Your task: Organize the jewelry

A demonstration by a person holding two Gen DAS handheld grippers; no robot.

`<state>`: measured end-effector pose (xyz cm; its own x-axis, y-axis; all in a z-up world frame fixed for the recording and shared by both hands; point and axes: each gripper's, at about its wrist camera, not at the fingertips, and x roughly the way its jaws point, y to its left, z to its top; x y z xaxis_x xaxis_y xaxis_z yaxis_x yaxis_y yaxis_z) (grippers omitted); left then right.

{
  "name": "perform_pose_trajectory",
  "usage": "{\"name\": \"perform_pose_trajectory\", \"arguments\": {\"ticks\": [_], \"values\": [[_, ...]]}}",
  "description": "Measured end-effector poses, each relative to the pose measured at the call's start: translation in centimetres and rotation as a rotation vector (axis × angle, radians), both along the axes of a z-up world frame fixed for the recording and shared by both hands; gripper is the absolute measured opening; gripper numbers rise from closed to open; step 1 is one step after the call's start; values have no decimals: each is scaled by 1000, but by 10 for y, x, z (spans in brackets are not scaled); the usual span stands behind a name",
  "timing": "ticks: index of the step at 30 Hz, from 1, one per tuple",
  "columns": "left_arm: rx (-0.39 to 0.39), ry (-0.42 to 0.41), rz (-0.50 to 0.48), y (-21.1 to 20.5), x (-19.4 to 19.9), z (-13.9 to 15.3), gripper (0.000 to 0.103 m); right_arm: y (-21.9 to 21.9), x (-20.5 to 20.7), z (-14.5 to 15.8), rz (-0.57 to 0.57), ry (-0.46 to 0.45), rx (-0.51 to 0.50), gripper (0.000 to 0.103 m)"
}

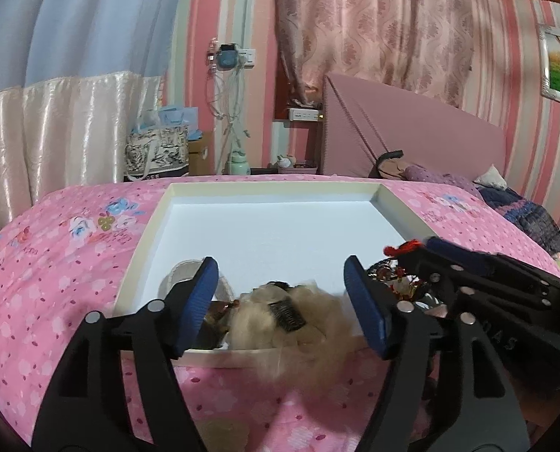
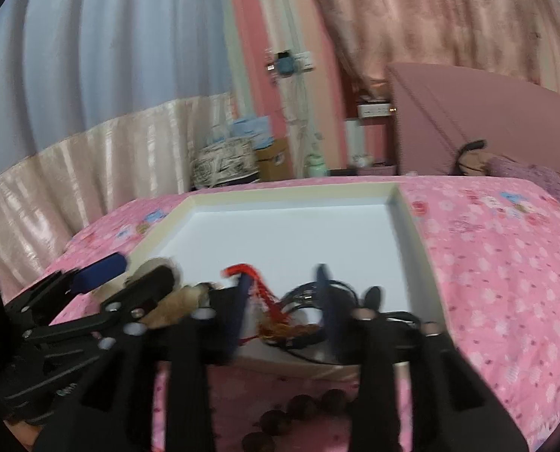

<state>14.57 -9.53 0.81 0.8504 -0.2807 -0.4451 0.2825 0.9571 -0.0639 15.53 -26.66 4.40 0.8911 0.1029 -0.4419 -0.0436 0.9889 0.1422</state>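
Observation:
A shallow white box (image 1: 242, 188) lies on the pink bed, also in the right wrist view (image 2: 404, 226). My left gripper (image 1: 283, 297) is open over its near edge, jaws either side of a fluffy beige hair clip (image 1: 310, 320) with a black comb. A round beige piece (image 1: 178, 271) lies behind the left finger. My right gripper (image 2: 285, 293) is open over the box's near right corner, above a red tasselled ornament (image 2: 265, 293) and black hair ties (image 2: 306, 293). The right gripper also shows in the left wrist view (image 1: 423, 248). The right wrist view is blurred.
Brown wooden beads (image 2: 302, 410) lie on the pink quilt (image 1: 54, 282) in front of the box. A pink headboard (image 1: 411, 132), pillows and clothes (image 1: 524, 211) are at the right. Bags and a bedside shelf stand behind the bed.

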Motion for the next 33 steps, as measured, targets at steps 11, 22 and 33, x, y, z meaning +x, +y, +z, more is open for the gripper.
{"name": "perform_pose_trajectory", "arguments": {"ticks": [11,22,33], "values": [[-7,-9,22,1,-1,0,88,-7,-3,1,-20,-10,29,49],[-59,-29,106,28,-7,22,91,-23,-14,19,-35,-34,57,65],[-3,-95,145,54,-24,64,95,-51,-30,43,-48,-2,40,73]]}}
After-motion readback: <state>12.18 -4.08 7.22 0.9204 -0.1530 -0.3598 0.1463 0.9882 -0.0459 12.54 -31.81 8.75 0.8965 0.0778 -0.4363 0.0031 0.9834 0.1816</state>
